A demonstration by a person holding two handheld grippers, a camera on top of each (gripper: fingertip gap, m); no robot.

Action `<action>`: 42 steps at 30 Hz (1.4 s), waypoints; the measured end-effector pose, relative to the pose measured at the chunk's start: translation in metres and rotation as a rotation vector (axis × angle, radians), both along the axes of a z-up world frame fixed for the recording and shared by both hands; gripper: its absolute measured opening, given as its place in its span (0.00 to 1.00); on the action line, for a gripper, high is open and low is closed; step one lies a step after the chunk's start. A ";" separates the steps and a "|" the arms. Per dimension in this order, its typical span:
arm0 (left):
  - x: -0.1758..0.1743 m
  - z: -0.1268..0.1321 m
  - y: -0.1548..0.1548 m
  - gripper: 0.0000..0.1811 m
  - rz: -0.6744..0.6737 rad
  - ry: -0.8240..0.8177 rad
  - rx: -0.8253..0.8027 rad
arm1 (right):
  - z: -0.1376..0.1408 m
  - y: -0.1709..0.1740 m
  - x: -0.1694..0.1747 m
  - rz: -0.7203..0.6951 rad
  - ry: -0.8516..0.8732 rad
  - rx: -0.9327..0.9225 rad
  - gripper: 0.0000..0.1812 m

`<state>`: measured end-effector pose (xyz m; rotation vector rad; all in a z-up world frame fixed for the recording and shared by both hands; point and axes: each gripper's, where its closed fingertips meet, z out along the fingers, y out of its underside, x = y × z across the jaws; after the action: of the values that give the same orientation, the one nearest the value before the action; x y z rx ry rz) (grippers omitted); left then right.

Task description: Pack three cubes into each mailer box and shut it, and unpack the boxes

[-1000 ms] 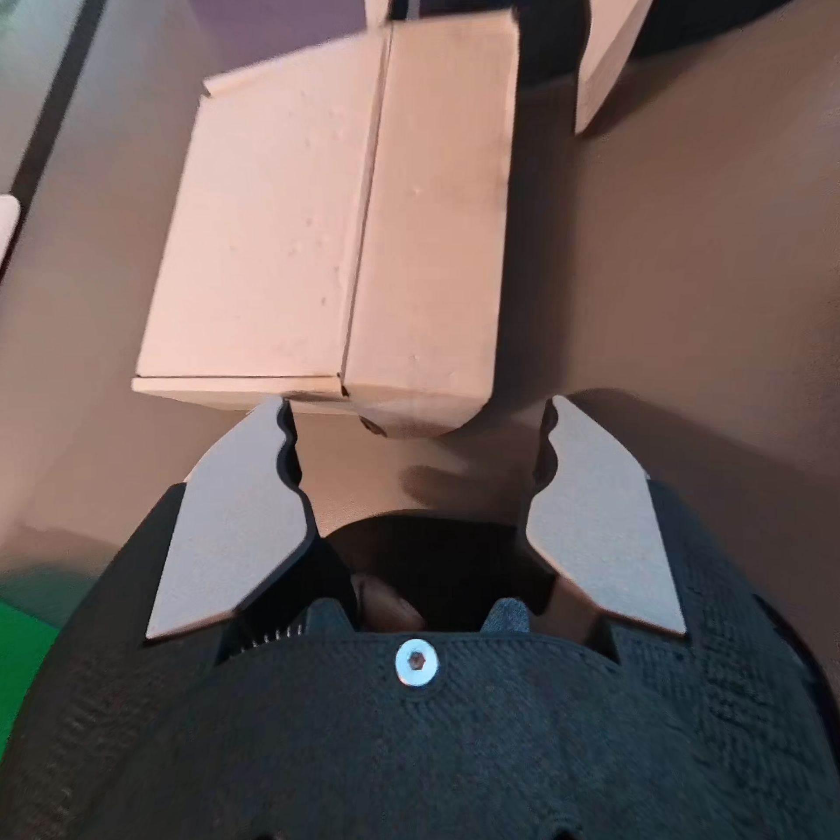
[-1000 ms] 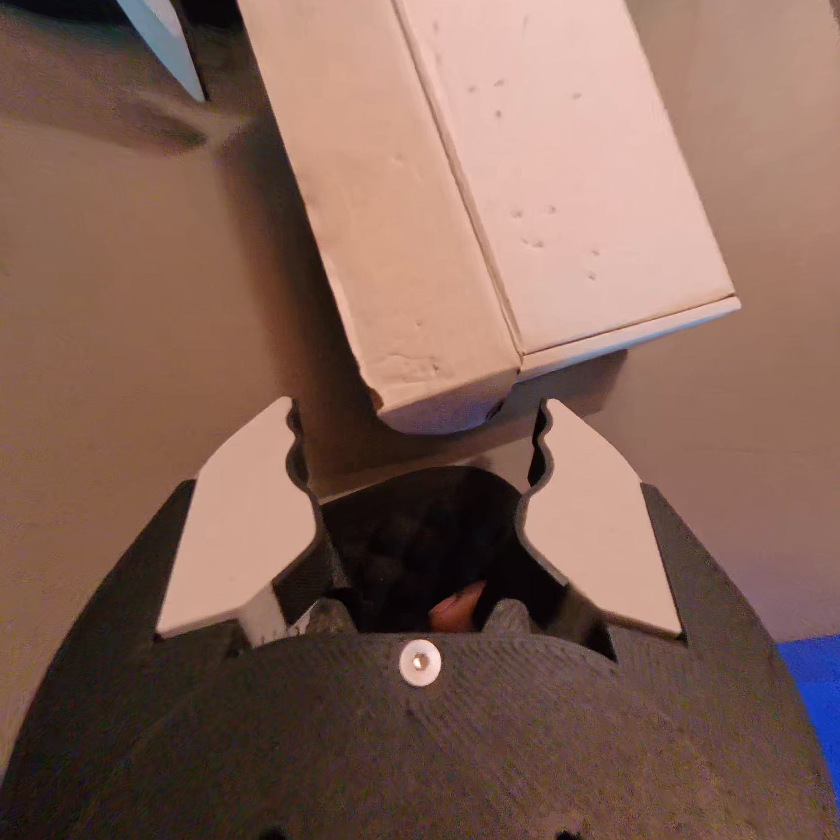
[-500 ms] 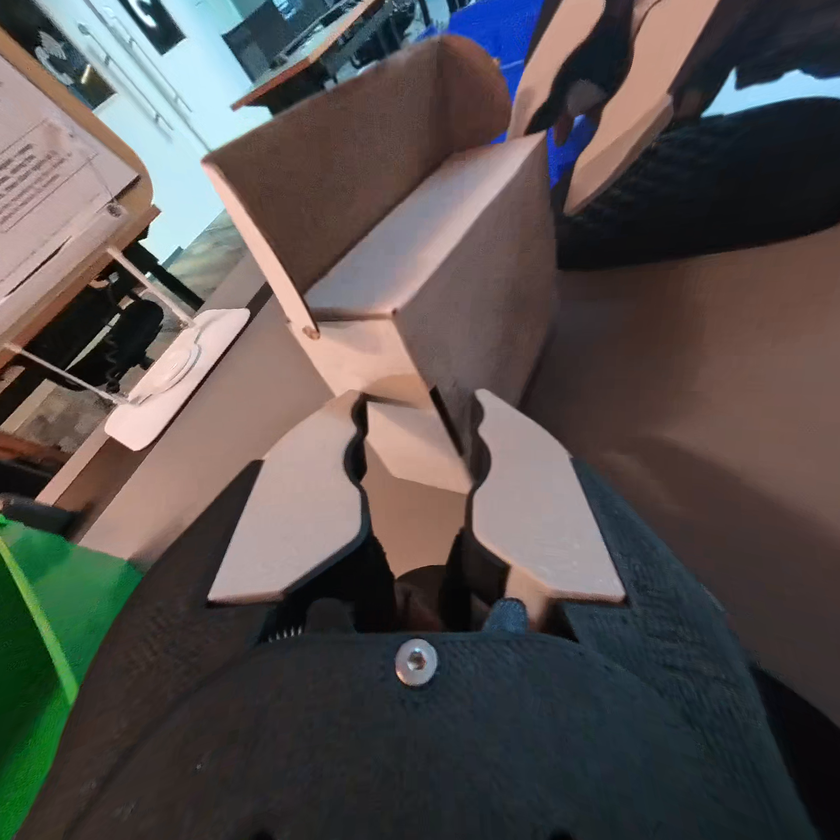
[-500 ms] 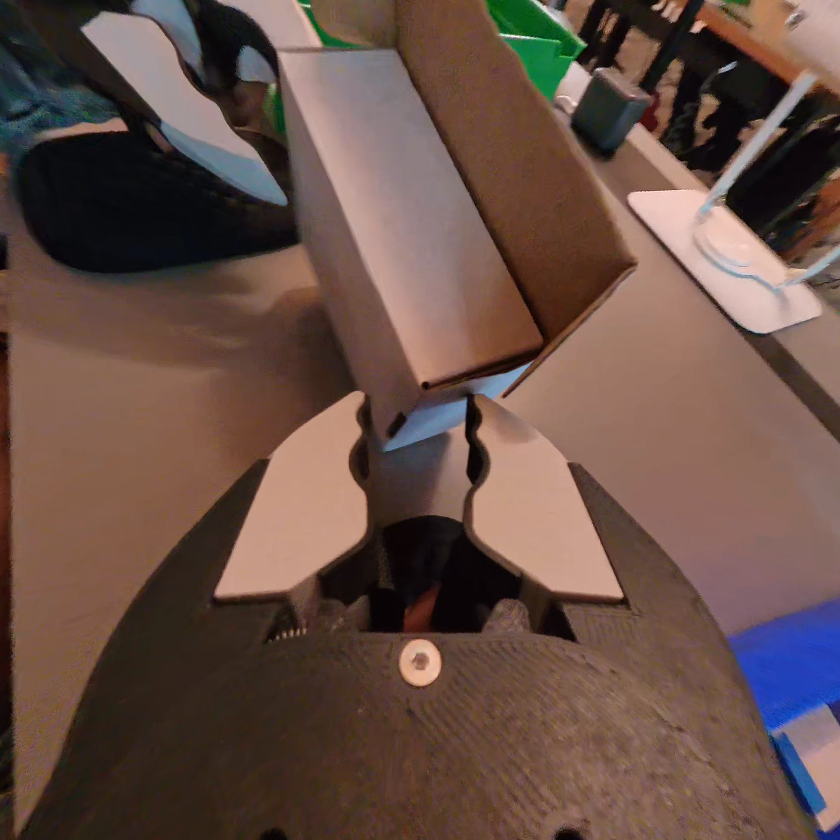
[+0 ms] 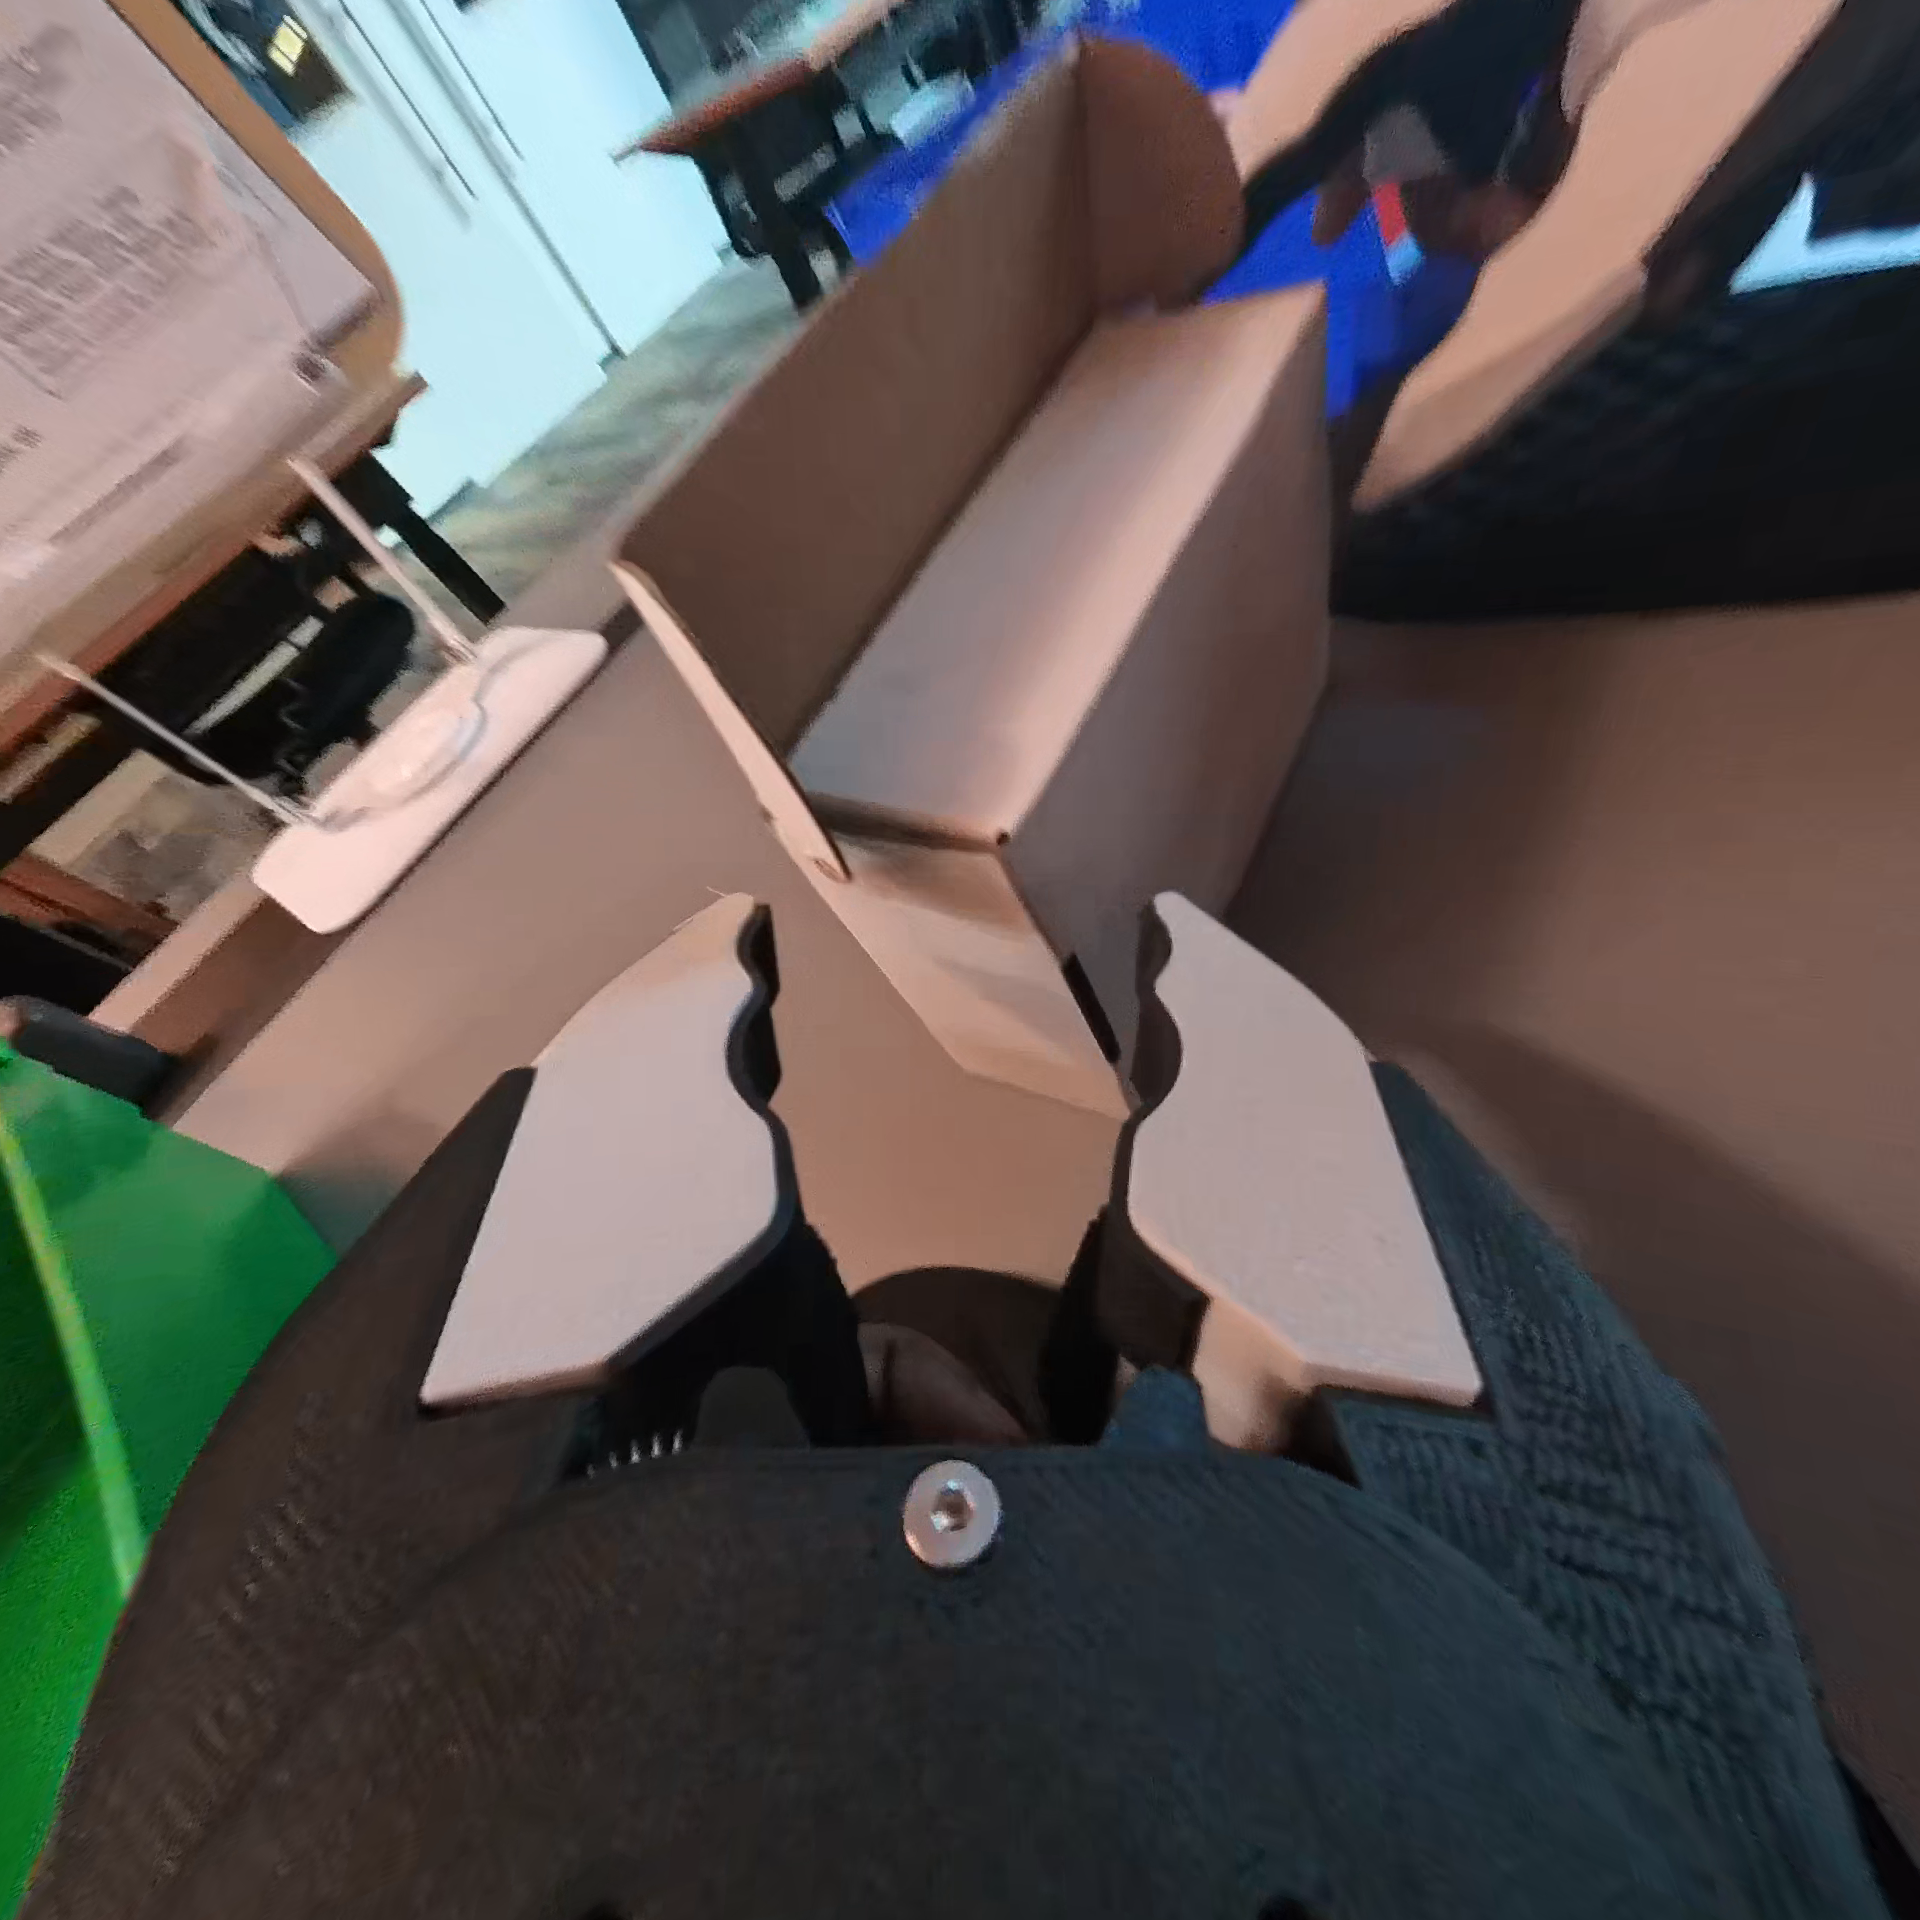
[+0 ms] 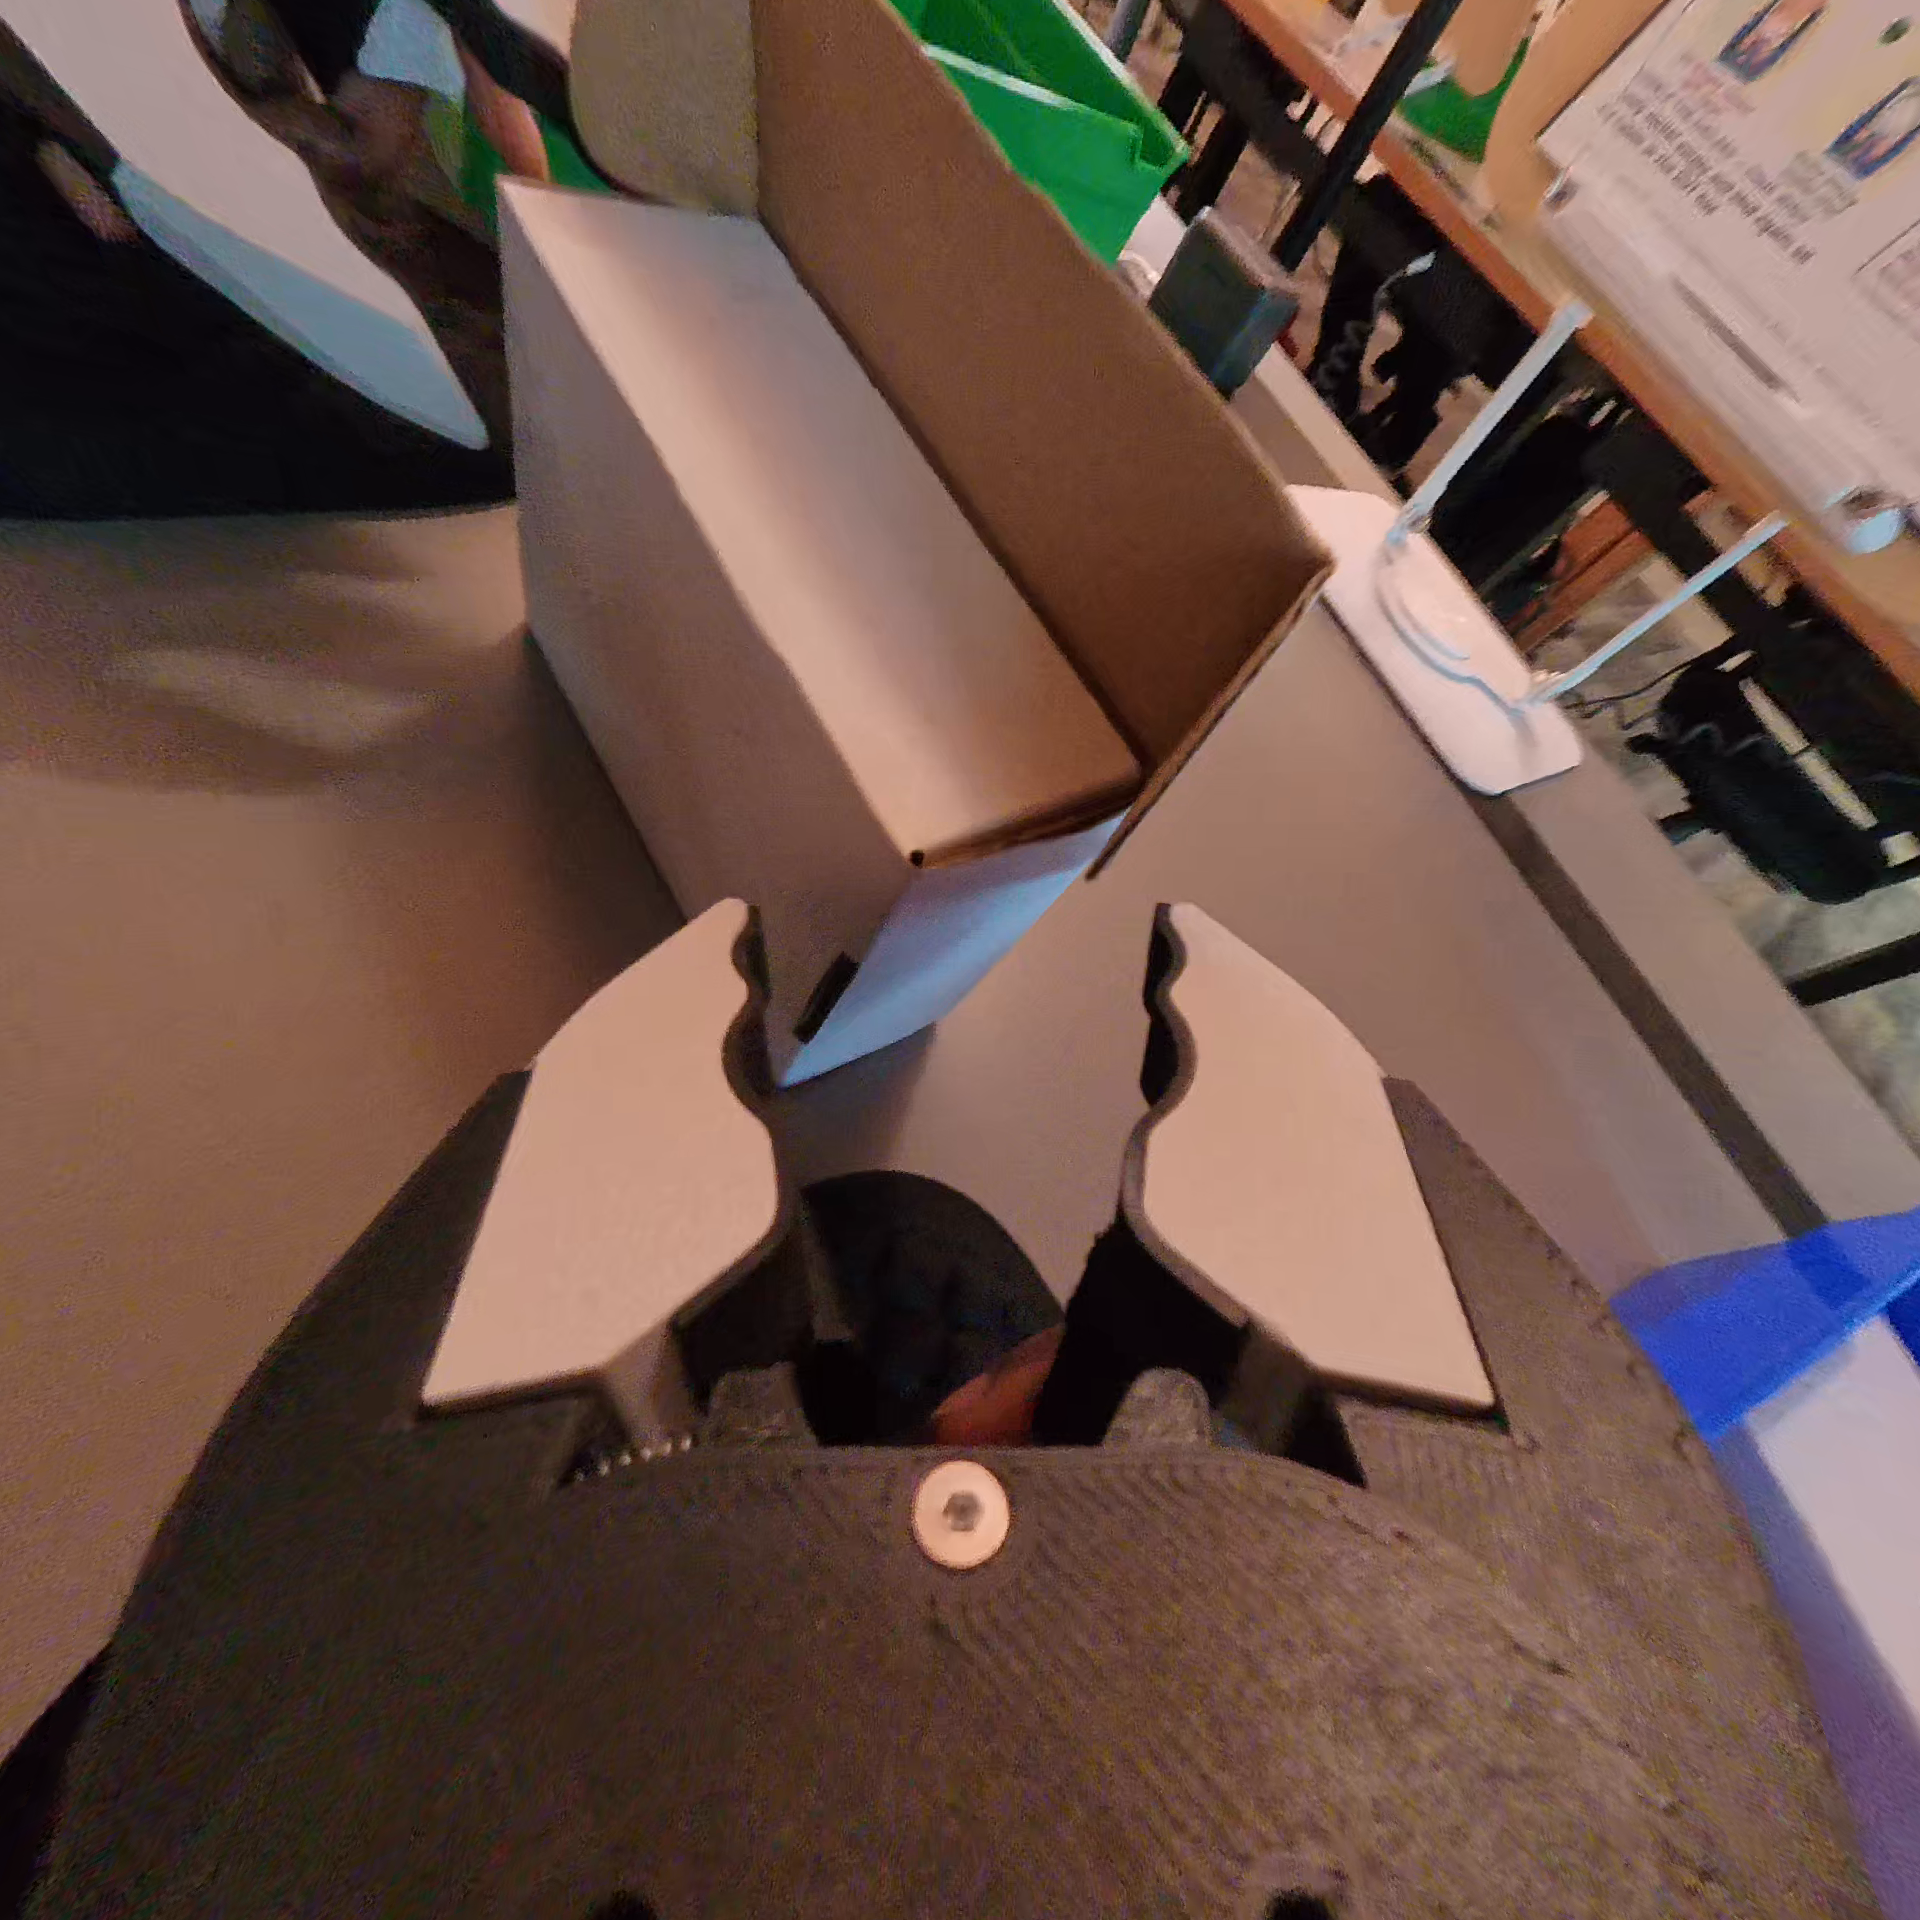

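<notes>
Cardboard, pale brown and plain, makes up the mailer box (image 5: 1091,582) that stands on the grey-brown table (image 5: 1558,935) between the two grippers; its lid (image 6: 1018,416) is raised and leans away, hinged along one long side, with a rounded tuck flap (image 5: 1164,177) at its far end; each end of the box has a side flap (image 5: 966,977) swung outward toward the gripper facing it

Left gripper (image 5: 956,997) has its fingers spread apart and empty, with the near end flap lying in the gap between them, the right finger just beside the box corner; right gripper (image 6: 951,997) is likewise spread and holds nothing, the opposite end flap (image 6: 935,956) touching or just beside its left finger; I judge both sit at the box ends so as to free the flaps and let the lid swing up, one tool per end keeping the box from skidding

Inside of the box is hidden from both views, so I cannot tell whether any cubes are in it; none lie on the table in view

A green bin (image 5: 135,1299) sits to the near left of the left gripper; a blue bin (image 6: 1787,1320) at the near right of the right one; a white lamp base (image 6: 1455,665) rests near the table edge; the step in hand looks like opening the box
</notes>
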<state>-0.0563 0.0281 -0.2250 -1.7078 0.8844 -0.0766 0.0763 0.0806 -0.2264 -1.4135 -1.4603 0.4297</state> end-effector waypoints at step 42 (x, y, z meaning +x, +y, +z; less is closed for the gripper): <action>0.003 0.036 -0.004 0.29 -0.050 0.047 0.128 | 0.066 -0.001 0.009 0.134 0.115 0.045 0.13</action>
<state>-0.0530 0.0241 -0.1888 -1.5736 0.9473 -0.0135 0.0857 0.0799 -0.1609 -1.2399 -1.4668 0.5498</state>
